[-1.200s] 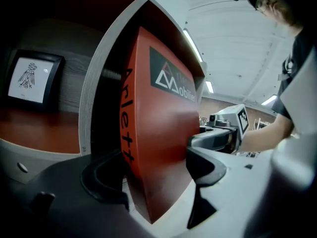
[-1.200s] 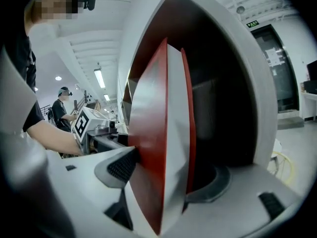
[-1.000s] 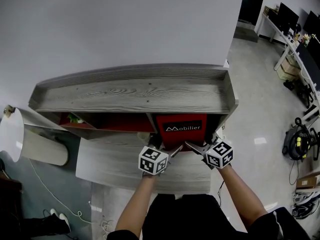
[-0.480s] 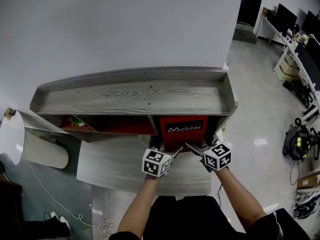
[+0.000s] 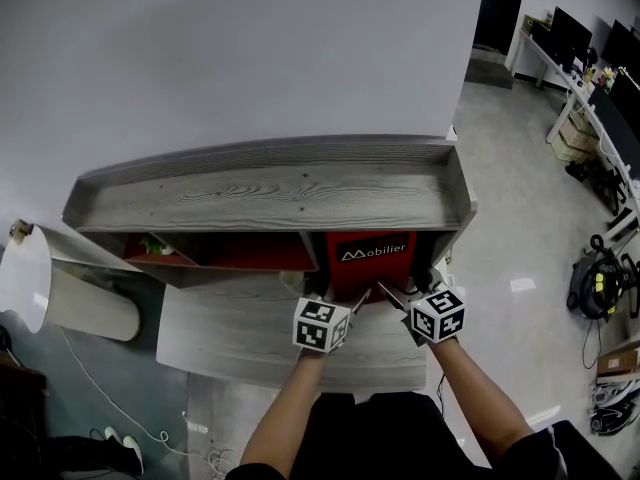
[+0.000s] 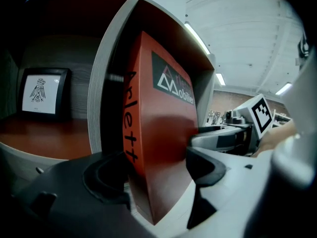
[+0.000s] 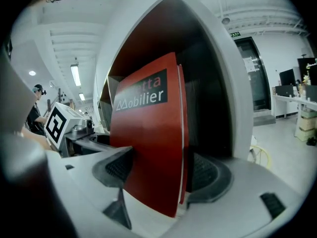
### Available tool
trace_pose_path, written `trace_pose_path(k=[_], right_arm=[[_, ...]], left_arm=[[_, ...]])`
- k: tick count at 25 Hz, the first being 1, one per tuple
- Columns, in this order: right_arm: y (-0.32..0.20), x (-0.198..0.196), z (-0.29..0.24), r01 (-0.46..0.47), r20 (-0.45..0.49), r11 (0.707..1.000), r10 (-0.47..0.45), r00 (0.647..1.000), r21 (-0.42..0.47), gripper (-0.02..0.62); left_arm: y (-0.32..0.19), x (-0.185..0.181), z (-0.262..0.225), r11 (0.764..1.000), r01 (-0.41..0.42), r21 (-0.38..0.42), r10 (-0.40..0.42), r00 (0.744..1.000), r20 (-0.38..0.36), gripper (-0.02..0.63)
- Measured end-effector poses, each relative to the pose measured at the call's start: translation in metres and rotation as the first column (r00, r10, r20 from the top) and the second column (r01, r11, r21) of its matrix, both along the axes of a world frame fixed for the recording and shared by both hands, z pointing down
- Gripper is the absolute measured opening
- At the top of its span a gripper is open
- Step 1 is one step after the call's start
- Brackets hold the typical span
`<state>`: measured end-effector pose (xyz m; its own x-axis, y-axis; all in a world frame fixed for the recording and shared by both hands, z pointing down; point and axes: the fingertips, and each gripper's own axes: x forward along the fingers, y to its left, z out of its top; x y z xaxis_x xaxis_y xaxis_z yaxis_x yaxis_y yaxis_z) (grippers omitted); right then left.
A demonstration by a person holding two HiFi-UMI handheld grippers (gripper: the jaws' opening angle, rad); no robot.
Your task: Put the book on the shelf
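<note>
From where I stand, the job looks most of the way done but not finished. The red book is upright in the mouth of the right-hand compartment of the grey wooden shelf, tucked under the top board, with its front cover and the white "Mobilier" lettering turned toward the person. It sits just right of the upright divider, and the left compartment holds a small framed picture at the back.

Both tools are clamped on the book. The left gripper pinches the spine edge near the bottom, one pad behind the book and one on the cover. The right gripper does the same at the page edge on the other side. The left gripper view and the right gripper view each show red cover filling the gap between the pads, so neither has let go.

I cannot tell whether the bottom edge is resting on the compartment floor or hanging just above it, nor how deep the book reaches. My guess is that what remains is to seat it inside, open both sets of jaws and draw the grippers back, taking care that the book does not tip forward once freed
</note>
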<state>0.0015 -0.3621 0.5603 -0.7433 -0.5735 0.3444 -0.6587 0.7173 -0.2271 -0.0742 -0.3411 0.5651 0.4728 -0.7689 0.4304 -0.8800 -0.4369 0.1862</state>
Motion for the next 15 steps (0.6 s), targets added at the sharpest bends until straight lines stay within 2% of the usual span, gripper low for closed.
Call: trace_pose_path(k=[4, 9, 11, 12, 15], right_arm=[[0.001, 0.000, -0.005, -0.011, -0.014, 0.999, 0.011, 1.000, 0.036, 0.337], [0.003, -0.002, -0.016, -0.032, 0.010, 0.997, 0.032, 0.999, 0.077, 0.337], [0.004, -0.002, -0.020, -0.047, 0.005, 0.994, 0.047, 0.999, 0.097, 0.332], [0.004, -0.002, -0.021, -0.054, 0.000, 0.993, 0.054, 0.999, 0.108, 0.289], [0.005, -0.002, -0.023, -0.063, -0.017, 0.990, 0.065, 0.998, 0.126, 0.295]], left_arm=[[0.001, 0.001, -0.004, 1.000, 0.007, 0.004, -0.007, 1.000, 0.030, 0.348], [0.001, -0.002, -0.016, 1.000, 0.003, 0.030, -0.006, 0.996, 0.090, 0.348], [0.001, -0.003, -0.018, 1.000, 0.019, 0.024, -0.021, 0.995, 0.095, 0.348], [0.001, -0.003, -0.018, 0.999, 0.029, 0.022, -0.031, 0.995, 0.092, 0.348], [0.000, -0.003, -0.018, 0.999, 0.048, 0.023, -0.050, 0.995, 0.081, 0.348]])
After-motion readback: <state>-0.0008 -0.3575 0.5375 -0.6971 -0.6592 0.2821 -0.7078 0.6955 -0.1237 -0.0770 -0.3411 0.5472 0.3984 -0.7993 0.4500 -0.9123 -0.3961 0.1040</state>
